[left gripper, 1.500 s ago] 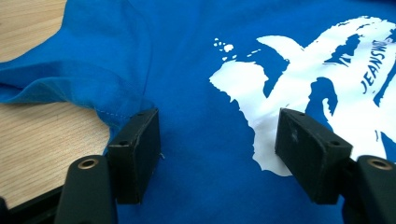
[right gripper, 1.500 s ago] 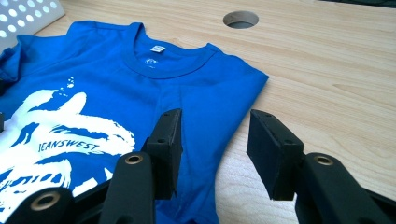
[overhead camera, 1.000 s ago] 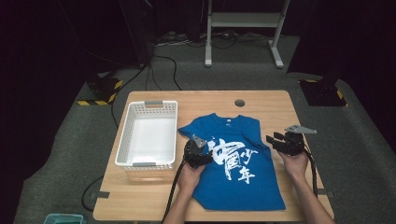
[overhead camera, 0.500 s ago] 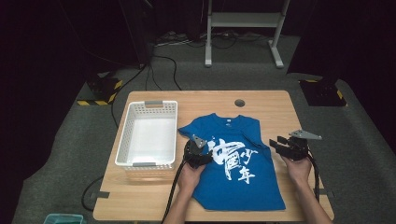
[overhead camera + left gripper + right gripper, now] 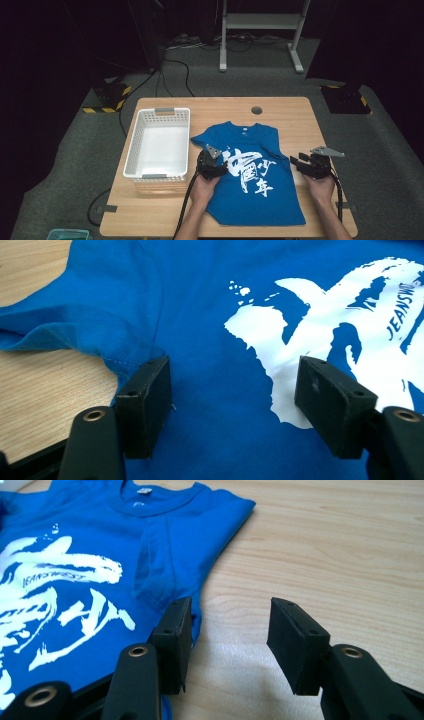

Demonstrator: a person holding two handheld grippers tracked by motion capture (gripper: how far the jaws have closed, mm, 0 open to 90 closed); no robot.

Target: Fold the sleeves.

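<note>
White basket (image 5: pixel 158 144) at table's (image 5: pixel 295 107) left, nothing in it. Blue shirt (image 5: pixel 252 197) flat just right of it. Left gripper (image 5: pixel 212 165) jaws wide over shirt; right gripper (image 5: pixel 306 164) jaws wide at shirt's right edge, gripping nothing.

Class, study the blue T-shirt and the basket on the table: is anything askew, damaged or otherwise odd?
Little stands out. The blue T-shirt lies face up and slightly rotated on the table; the sleeve nearest the right gripper is folded inward over the body. The white basket sits upright beside it, undamaged.
</note>
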